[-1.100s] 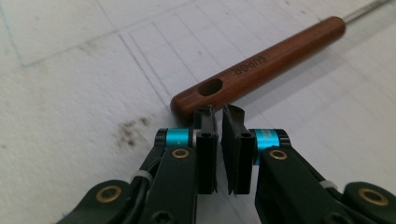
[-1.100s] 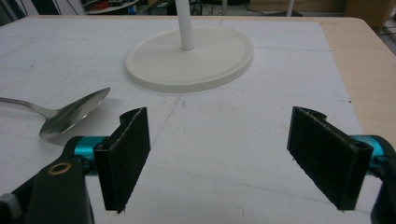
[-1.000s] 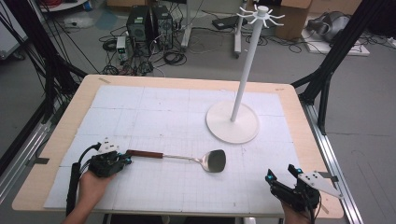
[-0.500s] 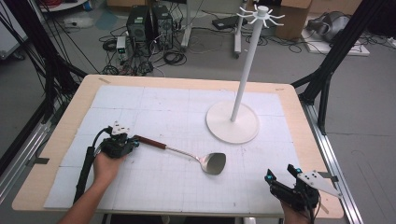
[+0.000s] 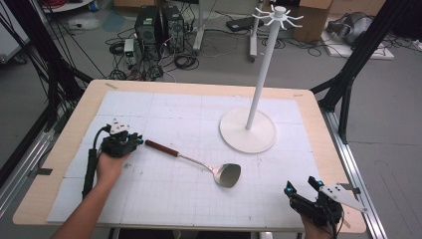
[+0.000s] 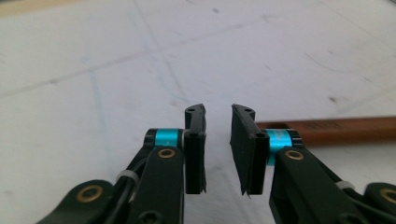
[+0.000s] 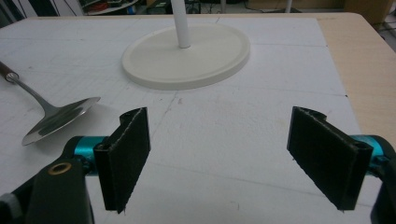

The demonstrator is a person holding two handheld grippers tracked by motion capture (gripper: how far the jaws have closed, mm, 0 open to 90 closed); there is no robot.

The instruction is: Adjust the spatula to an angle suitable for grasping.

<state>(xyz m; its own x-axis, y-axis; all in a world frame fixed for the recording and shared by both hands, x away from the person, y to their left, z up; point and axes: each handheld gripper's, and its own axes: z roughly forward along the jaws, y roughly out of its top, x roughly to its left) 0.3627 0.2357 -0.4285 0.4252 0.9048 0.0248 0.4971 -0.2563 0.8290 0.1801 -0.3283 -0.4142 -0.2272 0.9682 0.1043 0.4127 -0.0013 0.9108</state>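
Right gripper (image 5: pixel 302 188) at the near right corner of the table (image 5: pixel 323 124), jaws wide apart and empty. Left gripper (image 5: pixel 134 144) at the left of the white mat (image 5: pixel 164 194), jaws drawn close with a narrow gap, nothing between them, just beside the wooden handle end of the ladle (image 5: pixel 199 163). The ladle lies flat, bowl toward centre. Farther off, the white hook stand (image 5: pixel 256 99) is upright.
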